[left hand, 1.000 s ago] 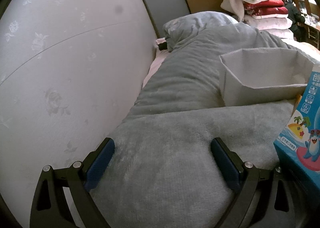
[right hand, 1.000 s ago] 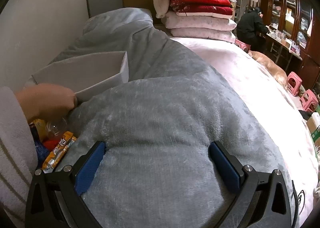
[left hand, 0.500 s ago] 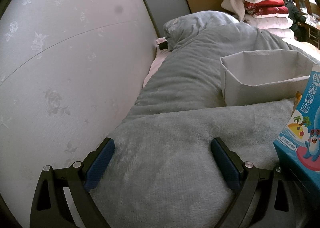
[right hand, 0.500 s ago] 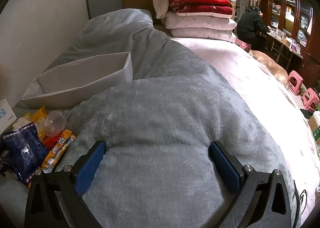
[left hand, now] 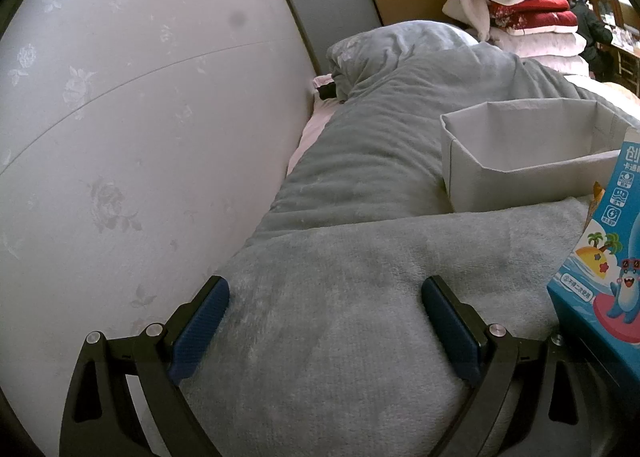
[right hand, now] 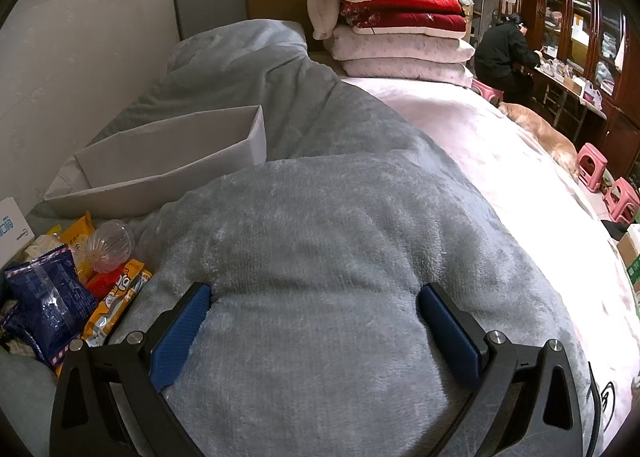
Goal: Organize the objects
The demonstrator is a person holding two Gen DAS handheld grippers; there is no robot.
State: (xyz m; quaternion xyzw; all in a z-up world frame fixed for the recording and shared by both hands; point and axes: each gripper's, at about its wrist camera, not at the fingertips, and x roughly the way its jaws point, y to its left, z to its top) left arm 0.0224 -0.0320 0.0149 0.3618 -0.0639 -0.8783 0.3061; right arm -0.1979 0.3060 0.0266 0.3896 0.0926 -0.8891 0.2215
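Dim indoor light, cool and bluish in both views. In the right wrist view the pink bedspread (right hand: 500,161) ahead and right of the tongs is washed out by glare. Fisheye distortion bows the wall (left hand: 132,129) left of the left tongs; corners are black. Focus is fairly sharp, slightly grainy.

Grey fabric bin (right hand: 168,161) empty, upright; snack packets (right hand: 60,289) heaped beside.
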